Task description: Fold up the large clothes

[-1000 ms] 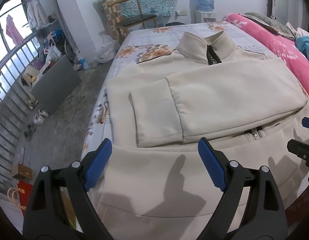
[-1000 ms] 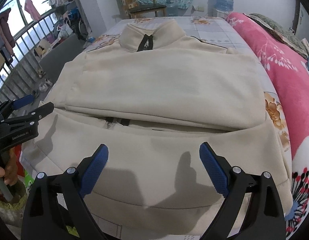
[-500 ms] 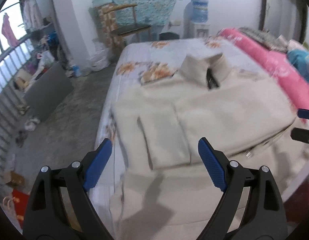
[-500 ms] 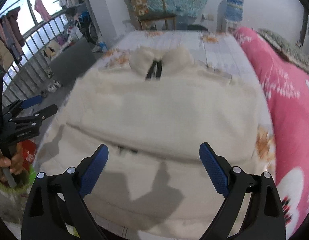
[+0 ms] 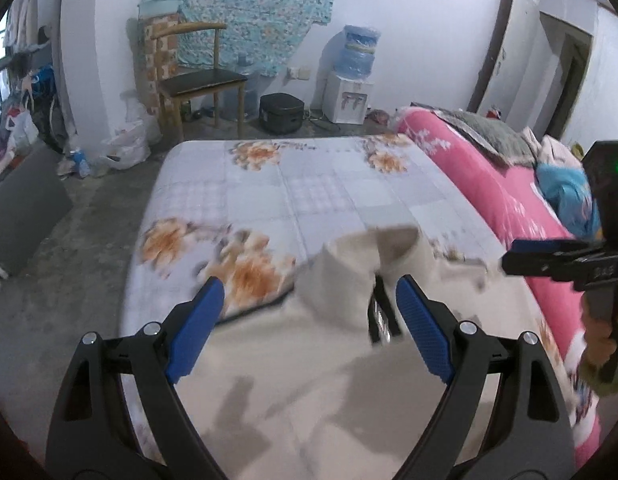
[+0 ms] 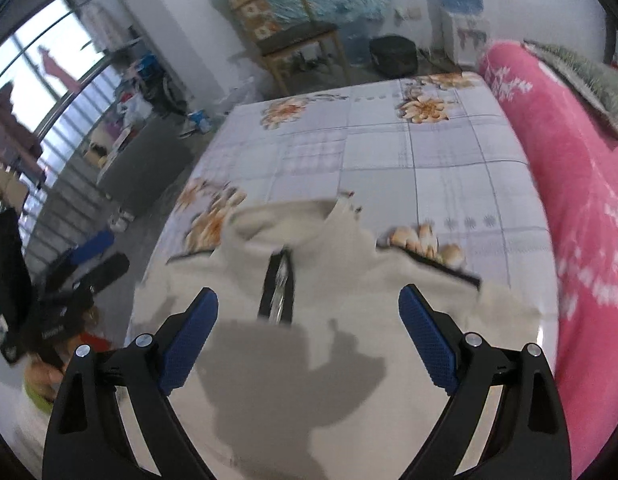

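Lying flat on the floral quilted bed (image 5: 317, 184): one cream fleece jacket (image 5: 309, 392), soft and matte, stand-up collar blurred, perhaps half unzipped. Hovering above it, two tongs: left gripper (image 5: 305, 312) closing slightly with nothing between its ribbed blue pads, right gripper (image 6: 307, 326) gaping wide, also empty.

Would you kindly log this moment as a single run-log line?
left claw: closing, nothing gripped | right claw: open, empty | cream jacket: flat on floral bedsheet, collar far end | fold: unfinished
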### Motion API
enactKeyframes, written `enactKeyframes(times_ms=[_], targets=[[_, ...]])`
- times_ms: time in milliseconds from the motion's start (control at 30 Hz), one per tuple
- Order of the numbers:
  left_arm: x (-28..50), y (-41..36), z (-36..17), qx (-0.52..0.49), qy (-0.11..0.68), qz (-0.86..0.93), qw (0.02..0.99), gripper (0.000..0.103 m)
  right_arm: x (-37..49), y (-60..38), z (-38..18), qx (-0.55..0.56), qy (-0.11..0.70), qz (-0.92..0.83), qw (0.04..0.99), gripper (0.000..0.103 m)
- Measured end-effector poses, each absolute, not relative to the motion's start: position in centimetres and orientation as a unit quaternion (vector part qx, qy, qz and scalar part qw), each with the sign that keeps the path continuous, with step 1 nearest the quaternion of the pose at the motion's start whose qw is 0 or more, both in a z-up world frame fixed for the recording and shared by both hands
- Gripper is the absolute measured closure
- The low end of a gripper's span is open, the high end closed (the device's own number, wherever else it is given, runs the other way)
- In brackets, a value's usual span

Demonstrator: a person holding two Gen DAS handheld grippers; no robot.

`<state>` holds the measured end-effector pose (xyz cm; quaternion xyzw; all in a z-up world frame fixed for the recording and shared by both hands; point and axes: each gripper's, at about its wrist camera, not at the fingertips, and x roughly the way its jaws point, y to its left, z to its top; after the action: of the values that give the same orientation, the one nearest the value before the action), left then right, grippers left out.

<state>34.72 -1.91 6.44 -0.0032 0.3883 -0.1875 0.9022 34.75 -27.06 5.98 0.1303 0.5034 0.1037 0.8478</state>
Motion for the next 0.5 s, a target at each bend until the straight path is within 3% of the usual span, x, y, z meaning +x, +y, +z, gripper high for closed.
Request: enactKeyframes(times_ms=[200, 300, 400, 467, 500], targets=[[42.1, -4.9, 2.8, -0.02, 0.435, -0.189, 0.88, 0.036, 42.2, -26.8, 2.4, 0.127, 0.524, 0.09, 0.837, 0.026], [44.0, -5.9, 0.2, -0.02, 0.467, -0.187, 0.864, 0.044, 44.0, -26.8, 0.7, 0.122, 0.535, 0.081, 0.832, 0.037], [44.3, -6.6, -1.6, -0.013, 0.489, -0.192, 0.85, 0.06, 44.8, -26.9, -1.1, 0.118, 0.552, 0.079, 0.822, 0.054], [43.9, -7.1, -2.2, -0.005, 0.499, -0.205, 0.842, 0.077, 44.7, -26.9, -2.0, 0.117, 0.56, 0.092, 0.815, 0.073], [43.6, -7.3, -2.0, 0.0, 0.498, -0.216, 0.84, 0.081, 44.3, -26.9, -2.0, 0.118, 0.559, 0.103, 0.814, 0.079]])
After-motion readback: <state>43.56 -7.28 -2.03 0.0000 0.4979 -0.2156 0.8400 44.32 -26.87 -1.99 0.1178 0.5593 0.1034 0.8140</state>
